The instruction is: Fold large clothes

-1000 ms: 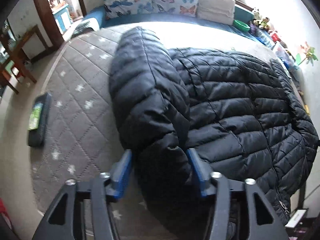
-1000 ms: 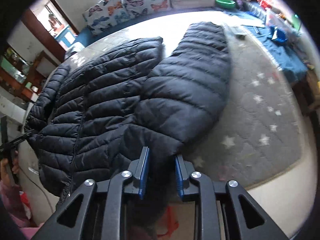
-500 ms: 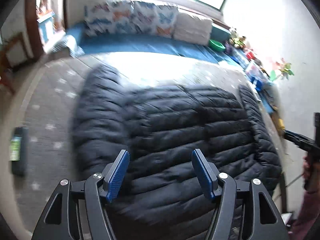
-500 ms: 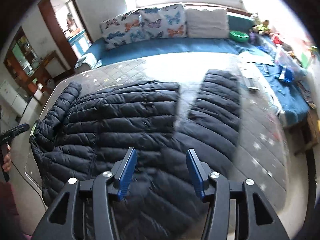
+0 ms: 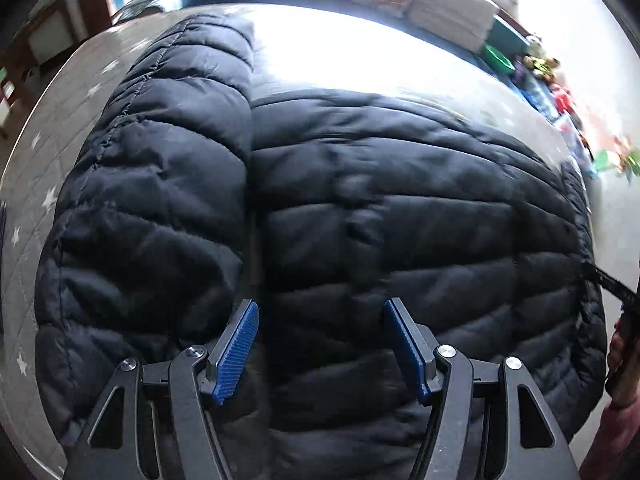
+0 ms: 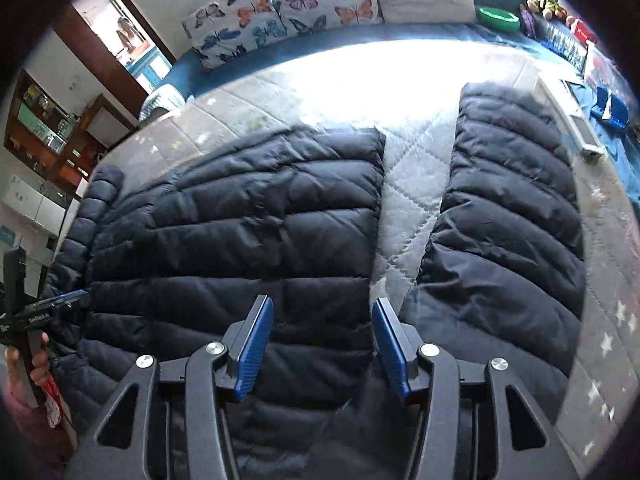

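Folding is judged to be at an early stage. The dark quilted puffer jacket [image 5: 380, 208] is spread across the grey star-patterned quilt [image 6: 408, 200] on the bed, its body lying flat. Seen through the left wrist view, the left sleeve [image 5: 160, 168] is laid alongside the body, close against its edge. Seen through the right wrist view, the right sleeve [image 6: 508, 208] is stretched straight away from the camera, with a wedge of bare quilt showing between it and the body. Neither sleeve is yet folded across the torso, and no crosswise fold of the body is seen, so the main folds are taken to be still ahead.

The left gripper [image 5: 322, 344] is held with its blue pads apart above the jacket near the seam between sleeve and body; nothing is clamped between them. The right gripper [image 6: 322, 348] is likewise held apart over the near edge of the jacket, above the gap beside the right sleeve; its jaws have just been opening, and no fabric is pinched between the pads, though cloth lies beneath them.

What remains, as far as can be judged: each sleeve is to be brought in over the body, and the body then folded up into a compact bundle. Butterfly-print cushions [image 6: 280, 8] are lined up along the far side of the bed.
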